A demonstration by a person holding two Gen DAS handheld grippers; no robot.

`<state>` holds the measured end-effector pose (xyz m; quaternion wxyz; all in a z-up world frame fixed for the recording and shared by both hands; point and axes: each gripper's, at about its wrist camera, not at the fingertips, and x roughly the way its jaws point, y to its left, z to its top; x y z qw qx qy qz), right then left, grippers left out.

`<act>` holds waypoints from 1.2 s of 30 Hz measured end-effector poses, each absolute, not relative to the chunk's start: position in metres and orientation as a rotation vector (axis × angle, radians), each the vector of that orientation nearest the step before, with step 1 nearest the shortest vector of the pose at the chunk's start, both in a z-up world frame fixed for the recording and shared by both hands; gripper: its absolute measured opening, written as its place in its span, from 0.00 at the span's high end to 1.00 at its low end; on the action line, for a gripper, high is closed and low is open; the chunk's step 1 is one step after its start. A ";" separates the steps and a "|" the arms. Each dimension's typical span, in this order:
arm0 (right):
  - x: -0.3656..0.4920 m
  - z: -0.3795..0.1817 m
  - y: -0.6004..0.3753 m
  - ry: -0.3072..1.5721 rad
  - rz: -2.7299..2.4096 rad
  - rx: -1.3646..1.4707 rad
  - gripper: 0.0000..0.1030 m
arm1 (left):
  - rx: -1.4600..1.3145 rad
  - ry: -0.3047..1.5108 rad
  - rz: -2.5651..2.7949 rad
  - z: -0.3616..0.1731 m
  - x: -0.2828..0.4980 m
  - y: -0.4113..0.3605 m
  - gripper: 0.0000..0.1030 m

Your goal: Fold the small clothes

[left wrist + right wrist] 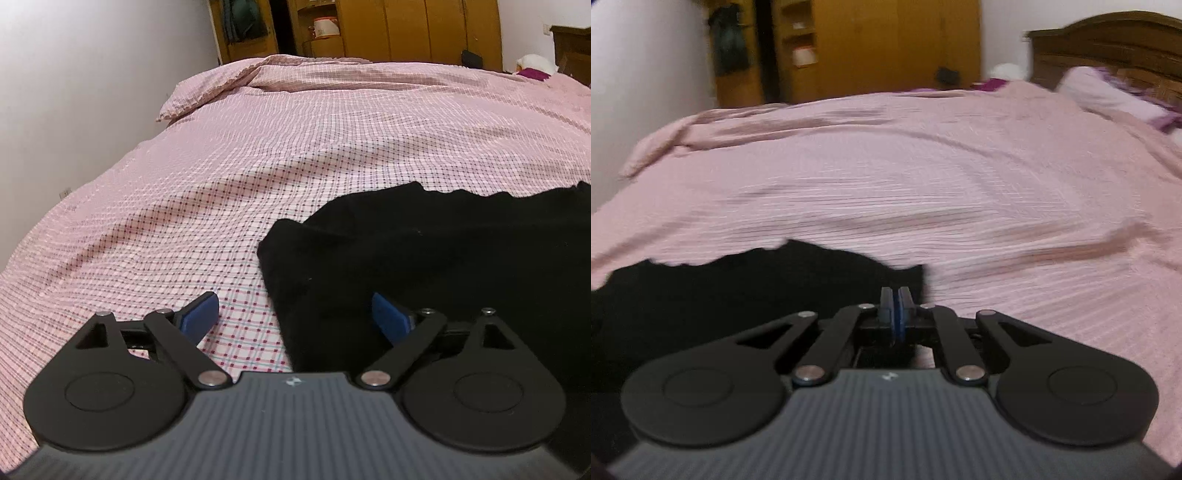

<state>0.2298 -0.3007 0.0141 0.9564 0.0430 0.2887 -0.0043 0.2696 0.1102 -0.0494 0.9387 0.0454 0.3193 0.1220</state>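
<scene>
A black garment (443, 251) lies spread on the pink checked bedspread (258, 177), near the edge of the bed closest to the cameras; its far hem is wavy and a corner sticks out toward the left. The left gripper (293, 314) hovers low over that corner with its blue-padded fingers (199, 314) spread wide, one over the bare bedspread and the other over the black cloth, gripping nothing. The right gripper (896, 306) is at the garment's other end, its pads pressed together; whether cloth is pinched between them cannot be told, as that view is blurred. Beyond the bed stand a wooden wardrobe (406, 29), a dark headboard (1108, 48) and a pillow (1108, 92).
</scene>
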 end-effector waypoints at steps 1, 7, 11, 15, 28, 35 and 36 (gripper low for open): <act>0.233 0.010 -0.296 0.603 0.033 0.094 0.93 | 0.085 0.653 0.249 -0.050 0.270 0.112 0.08; 0.249 -0.036 -0.285 0.695 0.029 0.092 0.49 | 0.085 0.658 0.244 -0.051 0.273 0.115 0.04; 0.239 -0.033 -0.289 0.673 0.013 0.141 0.49 | 0.091 0.675 0.243 -0.043 0.271 0.116 0.03; 0.217 -0.011 -0.290 0.646 0.033 0.152 0.48 | 0.077 0.680 0.238 -0.027 0.249 0.118 0.04; 0.110 0.025 -0.298 0.622 0.077 0.212 0.48 | -0.016 0.693 0.160 0.017 0.130 0.121 0.04; 0.058 0.028 -0.289 0.662 0.117 0.197 0.47 | -0.102 0.741 0.107 0.017 0.074 0.112 0.04; 0.051 0.026 -0.287 0.667 0.123 0.191 0.47 | -0.114 0.746 0.108 0.015 0.066 0.111 0.04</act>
